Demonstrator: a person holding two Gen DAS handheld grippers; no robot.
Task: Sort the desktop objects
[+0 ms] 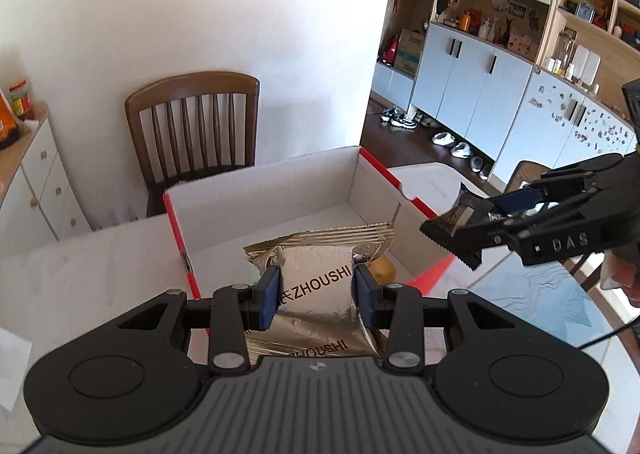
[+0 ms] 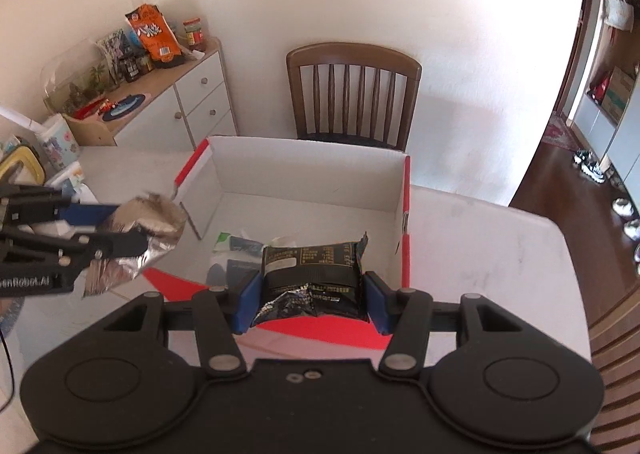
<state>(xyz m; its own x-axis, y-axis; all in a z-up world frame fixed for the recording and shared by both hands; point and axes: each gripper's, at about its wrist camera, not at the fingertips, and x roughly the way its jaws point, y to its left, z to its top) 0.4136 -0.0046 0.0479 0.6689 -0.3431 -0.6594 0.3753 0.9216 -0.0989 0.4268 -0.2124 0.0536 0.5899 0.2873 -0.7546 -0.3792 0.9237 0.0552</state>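
My left gripper [image 1: 316, 294] is shut on a silver foil snack packet [image 1: 316, 278] marked ZHOUSHI and holds it over the near edge of an open white box with red edges [image 1: 260, 190]. My right gripper [image 2: 308, 300] is shut on a black snack packet [image 2: 316, 270] above the box's near right corner [image 2: 406, 214]. Each gripper shows in the other's view: the right with its black packet [image 1: 460, 226], the left with its silver packet [image 2: 136, 238]. Inside the box lie a yellowish item [image 1: 384, 268] and white-green packets [image 2: 236, 246].
The box stands on a white marble table [image 1: 80, 266]. A brown wooden chair [image 2: 354, 94] stands behind it against the wall. A white sideboard with snacks and jars [image 2: 160, 66] is to the left. Cabinets and shoes [image 1: 480, 94] are to the right.
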